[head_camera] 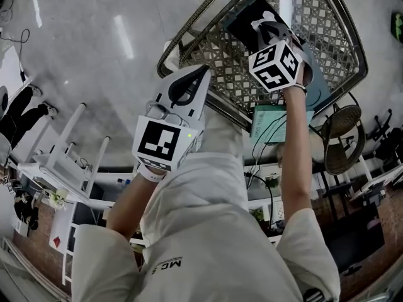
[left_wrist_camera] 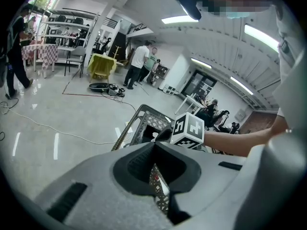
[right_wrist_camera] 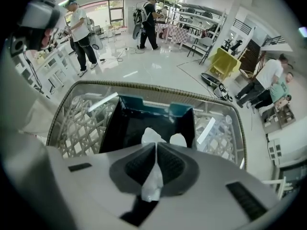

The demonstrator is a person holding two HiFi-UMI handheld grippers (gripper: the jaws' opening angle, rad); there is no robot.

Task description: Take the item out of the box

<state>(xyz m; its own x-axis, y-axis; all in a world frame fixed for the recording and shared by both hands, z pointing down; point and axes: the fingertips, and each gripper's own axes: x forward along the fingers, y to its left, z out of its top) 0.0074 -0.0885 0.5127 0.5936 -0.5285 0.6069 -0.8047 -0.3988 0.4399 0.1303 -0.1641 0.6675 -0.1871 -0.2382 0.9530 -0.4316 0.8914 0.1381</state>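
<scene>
While you lean over the lattice table, your right gripper reaches down into the open box that sits on it. In the right gripper view the right gripper has its jaws drawn narrow, and they pinch a white item between the pads. The item looks crumpled and glossy, like something in thin wrap. Its upper end pokes out past the jaw tips, over the dark inside of the box, so it is held but not out of the box. A second white lump shows just beside it, and you cannot tell from here whether it belongs to the same thing. The box has dark walls and teal flaps at its far edge, and it stands near the middle of the table, inside the metal rim. Your left gripper hangs at the near edge of the table, well apart from the box. In its own view the left gripper has its tips together with nothing between them, and only the table's weave shows through the gap behind the tips. A round woven chair stands on the shiny floor past your right forearm.
</scene>
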